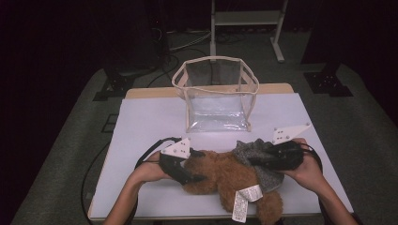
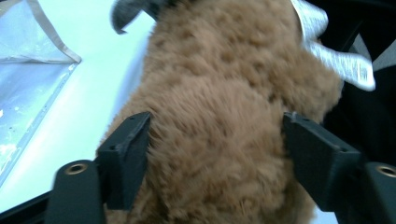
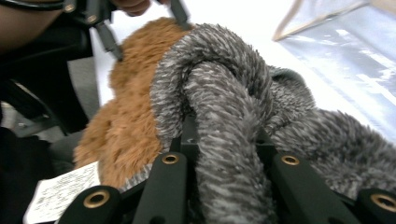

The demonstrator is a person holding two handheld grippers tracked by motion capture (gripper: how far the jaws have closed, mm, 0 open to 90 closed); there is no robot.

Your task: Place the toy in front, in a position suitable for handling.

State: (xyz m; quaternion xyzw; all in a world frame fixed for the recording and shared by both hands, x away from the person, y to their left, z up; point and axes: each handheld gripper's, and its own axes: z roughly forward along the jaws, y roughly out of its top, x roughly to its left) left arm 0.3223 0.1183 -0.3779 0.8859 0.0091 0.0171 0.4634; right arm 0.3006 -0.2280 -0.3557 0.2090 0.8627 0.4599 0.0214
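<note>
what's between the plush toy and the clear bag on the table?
Nothing: in the high view a bare strip of white table separates the brown plush toy from the clear bag.

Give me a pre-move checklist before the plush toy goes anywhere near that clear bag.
1. Right tongs clamped on the grey fuzzy part: ok.
2. Left tongs straddling the brown plush toy; firm grip: cannot tell.
3. Clear bag upright, mouth open: ok.
4. Table between toy and bag free: ok.
5. White label hanging loose at the toy's near end, could snag: not ok.
</note>
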